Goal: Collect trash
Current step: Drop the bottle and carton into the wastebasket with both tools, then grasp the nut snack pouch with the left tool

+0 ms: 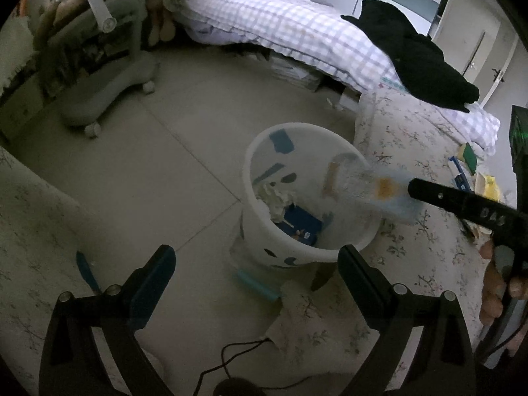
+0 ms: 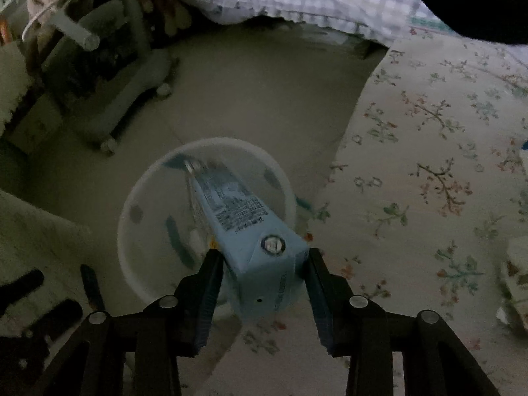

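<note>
The bed with the floral-print sheet (image 1: 412, 151) fills the right side of both views, running from about one to five o'clock. On it, near three o'clock in the left wrist view, more litter waits: a yellow wrapper (image 1: 490, 186), a green-and-yellow sponge-like piece (image 1: 468, 155) and a blue-and-white packet (image 1: 460, 178). So collection is, by my judgement, only partly done.

The round white plastic waste bin (image 1: 264, 231) stands on the grey tiled floor (image 1: 148, 165) just beside the bed's edge, at centre. It already holds crumpled pale paper (image 1: 275, 198) and a dark blue flat packet (image 1: 302, 224).

The pale blue drink carton with printed label (image 2: 237, 217) is clamped between the right gripper (image 2: 264, 260) fingers and blurred, its far end out over the bin mouth; dropping it looks like the step in hand.

The left gripper (image 1: 257, 257) hangs spread wide with nothing in it, at six o'clock. On the floor near it lie a teal strip (image 1: 255, 285) and a blue stick-like piece (image 1: 86, 270), apparently still to be picked up.
</note>
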Motion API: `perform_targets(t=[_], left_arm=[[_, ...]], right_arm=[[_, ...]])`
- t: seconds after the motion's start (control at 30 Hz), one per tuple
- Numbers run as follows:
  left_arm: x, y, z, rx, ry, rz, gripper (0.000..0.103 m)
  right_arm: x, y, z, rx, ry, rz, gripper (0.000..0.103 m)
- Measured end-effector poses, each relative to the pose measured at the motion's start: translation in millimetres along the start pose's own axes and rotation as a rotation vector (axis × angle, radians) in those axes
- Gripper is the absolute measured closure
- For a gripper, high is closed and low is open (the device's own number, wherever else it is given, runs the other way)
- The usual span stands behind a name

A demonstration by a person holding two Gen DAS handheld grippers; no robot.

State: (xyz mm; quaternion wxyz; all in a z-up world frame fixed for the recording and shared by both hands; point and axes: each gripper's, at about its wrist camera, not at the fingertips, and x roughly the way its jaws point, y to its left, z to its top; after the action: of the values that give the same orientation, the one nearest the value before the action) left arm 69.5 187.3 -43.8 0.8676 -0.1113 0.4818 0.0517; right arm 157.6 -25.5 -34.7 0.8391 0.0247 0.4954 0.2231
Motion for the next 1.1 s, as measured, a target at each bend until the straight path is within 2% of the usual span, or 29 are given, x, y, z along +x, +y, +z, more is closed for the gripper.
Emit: perform_targets(t=[0.07, 0.1, 0.37, 0.6, 0.9, 1.1], left_arm=[[-2.0, -2.0, 0.8, 0.002, -0.004, -0.003, 0.003], [-2.9, -3.0, 0.9, 0.002, -0.004, -0.006, 0.003], [-11.3, -24.0, 1.7, 0.019, 0.000, -0.031, 0.003], [-19.0, -60.2, 4.5, 0.038, 0.013, -0.058, 0.003], [-16.0, -115.6, 6.6, 0.106, 0.022, -0.090, 0.003], [-11.0, -156.5, 9.8, 0.146, 0.026, -0.113, 0.003]], right_arm=[[-1.2, -4.1, 1.7, 0.040, -0.001, 0.016, 0.030], [-4.1, -6.2, 2.1, 0.053, -0.010, 0.022, 0.028], [-34.0, -19.4, 0.3, 0.076, -0.027, -0.017, 0.028], [-71.0, -40.9, -11.0, 0.053, -0.062, -0.068, 0.025], [-121.3, -103.7, -25.0, 0.075, -0.136, -0.174, 0.022], [-145.2, -161.2, -36.1, 0.168, -0.149, -0.216, 0.022]])
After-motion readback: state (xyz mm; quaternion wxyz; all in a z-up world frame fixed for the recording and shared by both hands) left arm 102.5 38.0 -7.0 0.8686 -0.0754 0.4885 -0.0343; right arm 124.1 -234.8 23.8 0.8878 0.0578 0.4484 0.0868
